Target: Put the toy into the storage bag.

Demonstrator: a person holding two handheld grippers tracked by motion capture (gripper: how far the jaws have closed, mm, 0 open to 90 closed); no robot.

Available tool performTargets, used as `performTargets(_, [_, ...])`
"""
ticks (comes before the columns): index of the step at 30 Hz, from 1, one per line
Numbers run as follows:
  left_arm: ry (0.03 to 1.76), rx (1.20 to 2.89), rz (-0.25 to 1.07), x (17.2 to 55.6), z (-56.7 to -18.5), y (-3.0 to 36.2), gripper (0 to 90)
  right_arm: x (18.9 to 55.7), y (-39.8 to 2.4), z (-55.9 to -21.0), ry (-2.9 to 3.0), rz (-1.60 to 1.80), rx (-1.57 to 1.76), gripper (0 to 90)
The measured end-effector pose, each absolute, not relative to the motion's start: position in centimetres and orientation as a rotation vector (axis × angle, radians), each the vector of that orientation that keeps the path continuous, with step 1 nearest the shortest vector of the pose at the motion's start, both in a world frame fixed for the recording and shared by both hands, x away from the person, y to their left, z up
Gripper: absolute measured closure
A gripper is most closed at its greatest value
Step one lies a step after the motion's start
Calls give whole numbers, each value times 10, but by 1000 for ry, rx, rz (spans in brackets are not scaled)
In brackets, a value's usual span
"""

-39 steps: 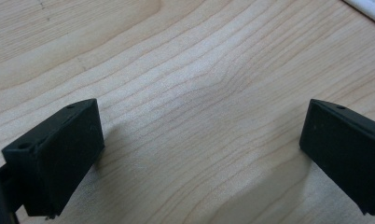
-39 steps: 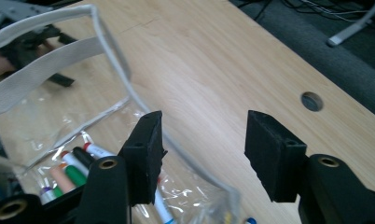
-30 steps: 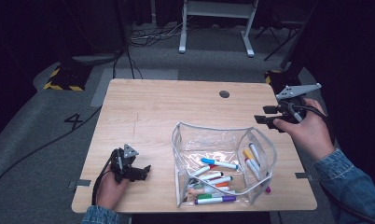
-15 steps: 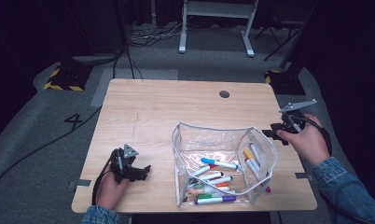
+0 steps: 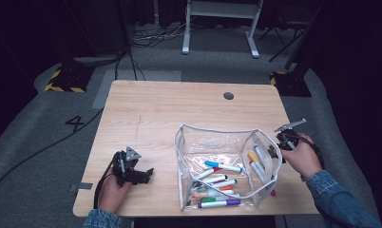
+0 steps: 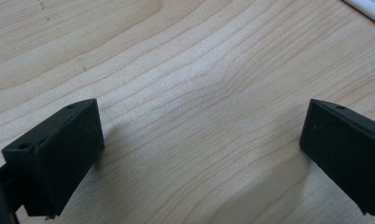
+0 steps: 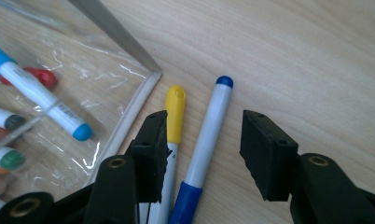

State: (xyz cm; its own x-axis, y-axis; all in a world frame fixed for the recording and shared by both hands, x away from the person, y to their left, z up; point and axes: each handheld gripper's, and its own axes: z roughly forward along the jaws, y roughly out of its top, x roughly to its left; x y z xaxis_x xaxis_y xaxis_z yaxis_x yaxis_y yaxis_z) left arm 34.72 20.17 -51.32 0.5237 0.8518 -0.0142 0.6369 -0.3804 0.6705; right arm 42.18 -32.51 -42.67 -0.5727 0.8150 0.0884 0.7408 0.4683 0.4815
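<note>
Since the R gripper [image 7: 202, 144] has come down low over two markers lying outside the clear pouch [image 5: 194, 142], its placement looks like a setup for a pick: the blue-capped marker [image 7: 206, 135] lies btwn the two black jaws, w/ the yellow-capped marker [image 7: 174, 114] just beside it, partly under the jaw nearer the pouch. Jaws have just been closing but are apart w/ a gap each side of the blue marker, so nothing is clamped yet. Both markers sit on the bare wooden table [image 5: 170, 104] just off the pouch's white-edged corner, at its right end in the high view, near the person's right hand [image 5: 300, 156]. Long axis of the blue marker runs roughly along the gripper's line of sight, tilted a bit, blue cap end pointing away from the camera and the blue band toward it; the yellow one lies near parallel, cap also pointing away. That leaves the jaws squeezing across the barrel, which prob. suits a grip, tho the yellow one is close enough to get caught too. L gripper [image 6: 199, 154] rests on the table well apart from the pouch, jaws wide w/ only wood grain btwn them, likely parked til needed. Other markers lie inside the pouch.
</note>
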Motion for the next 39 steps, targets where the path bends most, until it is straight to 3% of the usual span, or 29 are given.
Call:
performTargets(12, [1205, 2141, 446, 347, -513, 202, 0, 424, -324, -461, 2603, 613, 1414, 635])
performTargets(16, [1205, 2140, 446, 347, -513, 202, 0, 424, -325, -471, 2596, 533, 1418, 749])
performTargets(23, [1205, 2141, 446, 347, -513, 202, 0, 425, -327, -471, 2565, 503, 1449, 767])
performTargets(29, [1204, 2141, 447, 347, -513, 202, 0, 425, -329, -462, 2557, 539, 1458, 768])
performTargets(39, [1204, 2141, 446, 347, -513, 202, 0, 416, -330, -411, 2548, 670, 1390, 767])
